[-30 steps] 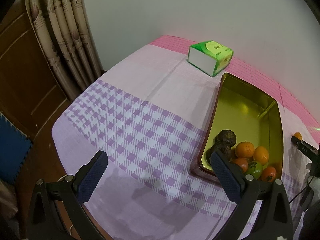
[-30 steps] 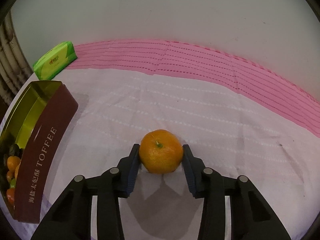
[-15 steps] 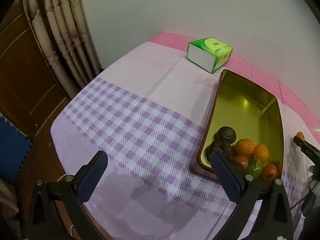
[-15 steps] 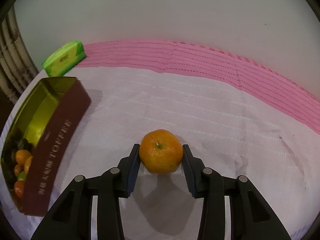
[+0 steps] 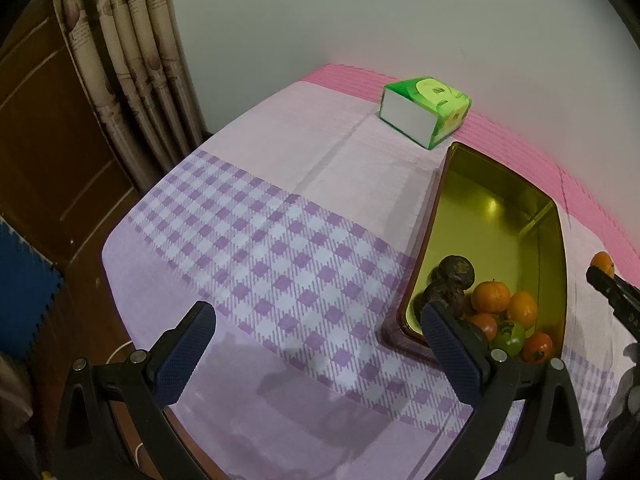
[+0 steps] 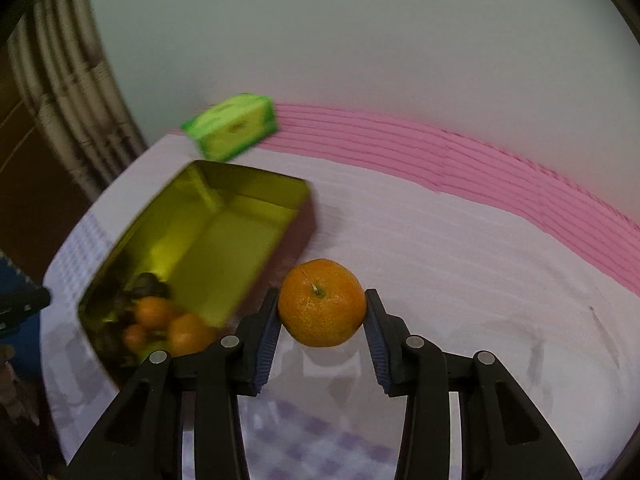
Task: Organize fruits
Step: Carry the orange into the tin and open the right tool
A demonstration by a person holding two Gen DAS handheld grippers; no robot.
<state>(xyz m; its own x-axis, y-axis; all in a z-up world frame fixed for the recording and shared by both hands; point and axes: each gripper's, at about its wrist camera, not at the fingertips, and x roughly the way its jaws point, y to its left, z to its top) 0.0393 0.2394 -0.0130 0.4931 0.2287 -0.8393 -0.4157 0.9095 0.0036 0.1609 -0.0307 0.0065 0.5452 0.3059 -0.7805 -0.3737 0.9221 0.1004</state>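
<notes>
My right gripper [image 6: 322, 316] is shut on an orange tangerine [image 6: 322, 303] and holds it above the table, just right of the gold tin [image 6: 224, 220]. The tin holds several fruits at its near end: tangerines [image 5: 490, 297], a green fruit [image 5: 509, 335] and dark round ones [image 5: 456, 270]. Its far half is bare. The held tangerine also shows at the right edge of the left wrist view [image 5: 603, 263]. My left gripper [image 5: 316, 354] is open and empty above the checked cloth, left of the tin [image 5: 500, 208].
A green tissue pack [image 5: 426, 110] lies at the back of the table near the wall, also in the right wrist view [image 6: 232, 126]. Curtains [image 5: 132, 60] and a wooden door stand to the left. The table edge runs along the left.
My right gripper has lifted the tangerine and swung left toward the tin, which now fills more of its view. My left gripper has barely moved.
</notes>
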